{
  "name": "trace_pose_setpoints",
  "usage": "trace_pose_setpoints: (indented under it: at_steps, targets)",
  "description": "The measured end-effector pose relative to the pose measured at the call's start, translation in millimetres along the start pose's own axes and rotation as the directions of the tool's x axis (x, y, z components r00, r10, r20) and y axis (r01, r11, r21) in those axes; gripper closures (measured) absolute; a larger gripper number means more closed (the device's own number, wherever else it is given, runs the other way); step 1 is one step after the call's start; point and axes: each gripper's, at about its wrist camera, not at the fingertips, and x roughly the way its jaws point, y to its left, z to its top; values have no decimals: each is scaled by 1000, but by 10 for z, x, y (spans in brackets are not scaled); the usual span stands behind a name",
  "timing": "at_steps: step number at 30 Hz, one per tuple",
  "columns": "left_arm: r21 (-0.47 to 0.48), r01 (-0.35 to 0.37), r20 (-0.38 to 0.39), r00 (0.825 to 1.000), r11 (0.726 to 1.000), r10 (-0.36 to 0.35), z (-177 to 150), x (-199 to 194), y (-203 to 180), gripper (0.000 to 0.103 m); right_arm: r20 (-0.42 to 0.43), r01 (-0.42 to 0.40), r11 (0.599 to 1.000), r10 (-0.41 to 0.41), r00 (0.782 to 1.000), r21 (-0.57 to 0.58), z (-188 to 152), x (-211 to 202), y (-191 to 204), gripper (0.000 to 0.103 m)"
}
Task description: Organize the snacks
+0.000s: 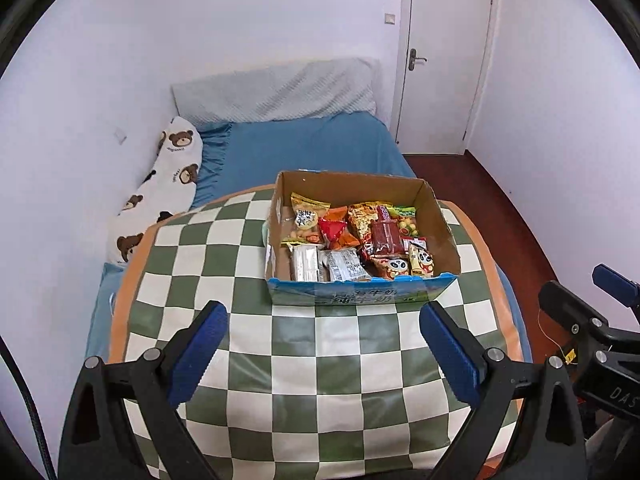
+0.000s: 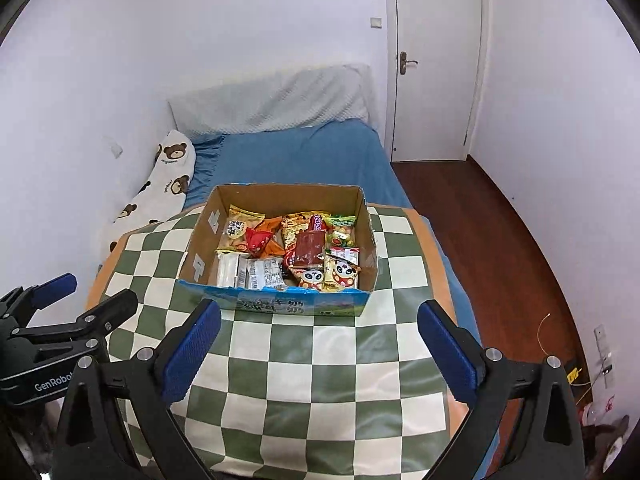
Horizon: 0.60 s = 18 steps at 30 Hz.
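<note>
I'm hovering both the left gripper and right gripper, fingers wide and empty, since the snacks all sit packed in the cardboard box.

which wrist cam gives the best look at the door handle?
Right wrist view. The door handle sits clear against the white door, with plate and lever both distinct. The left wrist view also shows it, unobstructed and about as sharp, so the edge is slight.
</note>
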Motion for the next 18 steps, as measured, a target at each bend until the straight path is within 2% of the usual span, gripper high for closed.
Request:
trace_pose_setpoints:
  at_steps: [8, 14, 18]
  targets:
    - [-10, 7, -5, 1000, 1000, -7, -8, -37, -3, 5, -4, -9, 1000, 9, 1000, -6, -29, -90, 23, 2]
    - [-8, 32, -7, 999, 999, -32, 15, 98, -28, 2, 4, 6, 1000, -6, 1000, -12, 5, 1, -1, 0]
    - [-6, 11, -10, 1000, 1000, -11, 79, 237, -54, 1, 3, 22, 1000, -22, 1000, -7, 49, 128, -49, 0]
